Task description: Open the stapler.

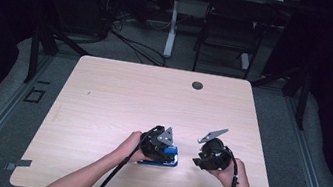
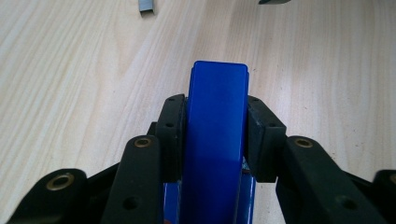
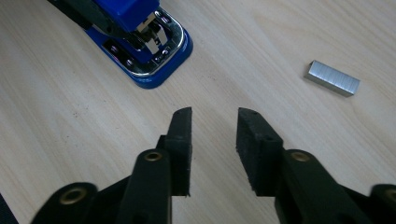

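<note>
Blue stapler [image 3: 140, 42]: near desk [image 1: 119, 91] front, clenched in left claw [image 2: 212, 126], top raised. Staple strip [image 3: 332, 78]: loose just beside, not loaded. Right claw [image 3: 214, 140]: released, empty, part-closed. Loading judged barely begun.

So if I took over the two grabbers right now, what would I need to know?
Left gripper: jaws shut on the top of the blue plastic stapler, which sits on the pale wooden table.
Right gripper: jaws open, nothing between them, hovering near the stapler's metal front end.
A silver strip of staples lies loose on the table beside the right gripper, untouched.
Done: stapler gripped.
Left, probably: pick up the staple strip and load it.
</note>
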